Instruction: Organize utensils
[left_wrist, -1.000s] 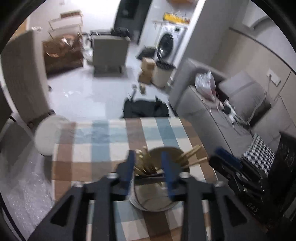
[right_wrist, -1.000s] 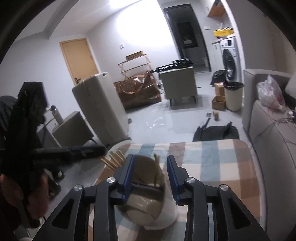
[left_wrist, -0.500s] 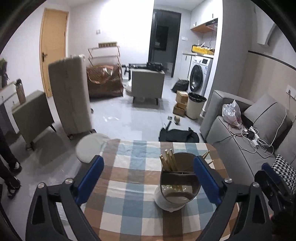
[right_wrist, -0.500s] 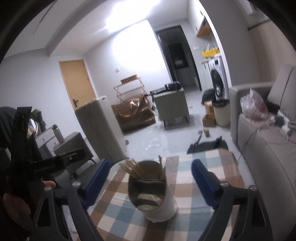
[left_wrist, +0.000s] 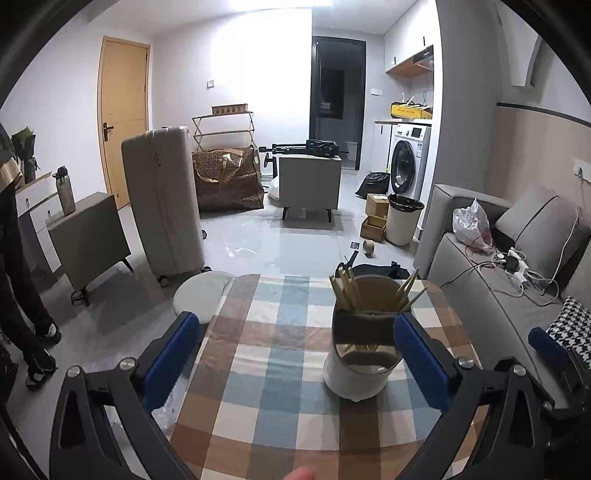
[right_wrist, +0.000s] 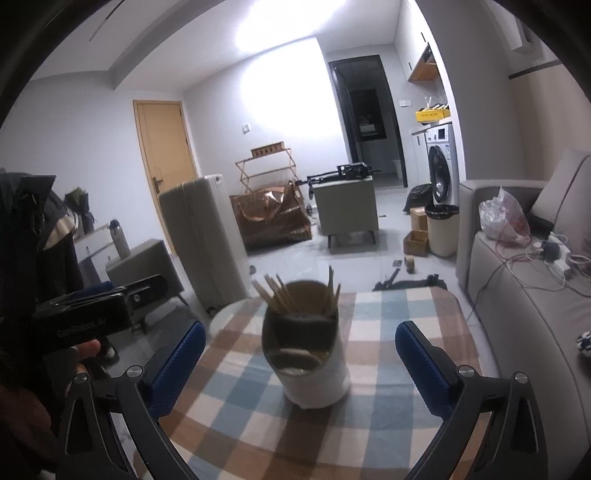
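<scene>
A white utensil holder (left_wrist: 360, 363) stands upright on the checked tablecloth (left_wrist: 266, 369). Several wooden chopsticks (left_wrist: 347, 293) stick up from its back compartment; the front compartment looks dark. My left gripper (left_wrist: 295, 354) is open wide and empty, pulled back from the holder, which sits just inside its right finger. In the right wrist view the holder (right_wrist: 308, 362) with chopsticks (right_wrist: 280, 295) stands between the fingers of my right gripper (right_wrist: 299, 356), which is open, empty and apart from it. The left gripper's body (right_wrist: 85, 317) shows at that view's left.
A round white stool (left_wrist: 201, 295) stands at the table's far left corner. A grey sofa (left_wrist: 491, 291) runs along the right side. A tall suitcase (left_wrist: 162, 203), a small cabinet (left_wrist: 88, 236) and a person's legs (left_wrist: 22, 295) are on the floor to the left.
Both grippers were narrowed around the holder a second ago. They have opened wide and drawn back and up, leaving the holder standing on the table.
</scene>
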